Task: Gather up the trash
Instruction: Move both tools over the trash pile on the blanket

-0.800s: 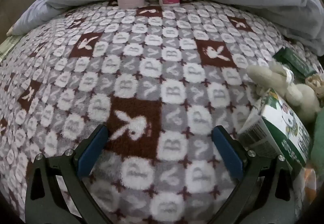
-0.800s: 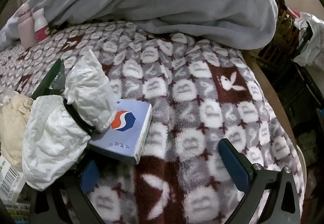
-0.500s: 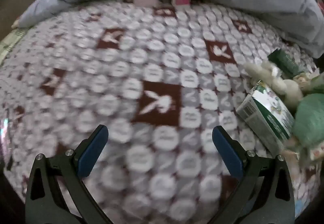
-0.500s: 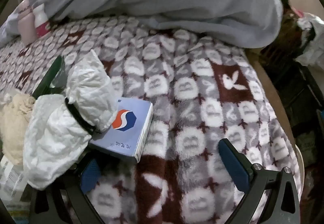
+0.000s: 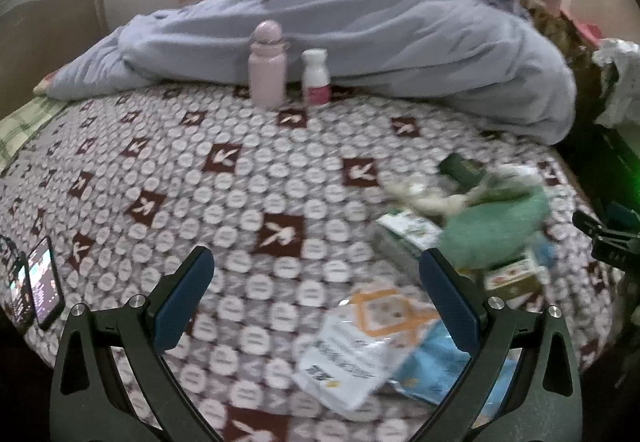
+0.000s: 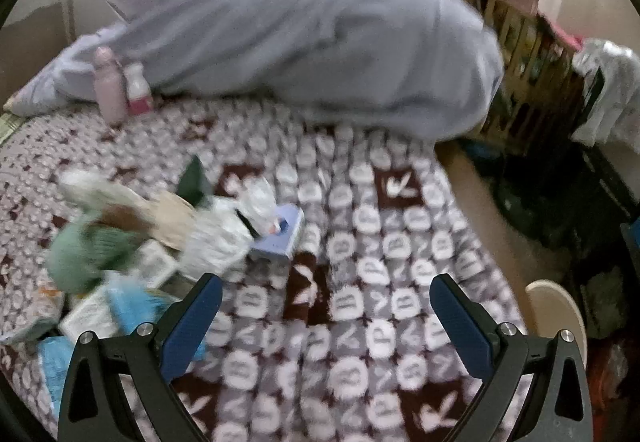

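Note:
A pile of trash lies on the patterned blanket [image 5: 248, 178]: a green crumpled wad [image 5: 496, 226], small cartons [image 5: 404, 228], a white and orange packet [image 5: 360, 342] and a blue wrapper [image 5: 432, 370]. In the right wrist view the pile shows a white crumpled tissue [image 6: 220, 238], a blue box [image 6: 284, 234] and the green wad [image 6: 88, 250]. My left gripper [image 5: 316, 302] is open and empty, above the blanket left of the pile. My right gripper [image 6: 326, 318] is open and empty, right of the pile.
A pink bottle [image 5: 267, 66] and a white bottle with a pink label [image 5: 316, 76] stand at the back against a grey duvet [image 5: 360, 38]. Two phones [image 5: 38, 286] lie at the left edge. The bed edge and a cluttered shelf [image 6: 532, 74] are on the right.
Both grippers have pulled back and up from the blanket, so the whole pile and the bed now show. Both stay open and empty.

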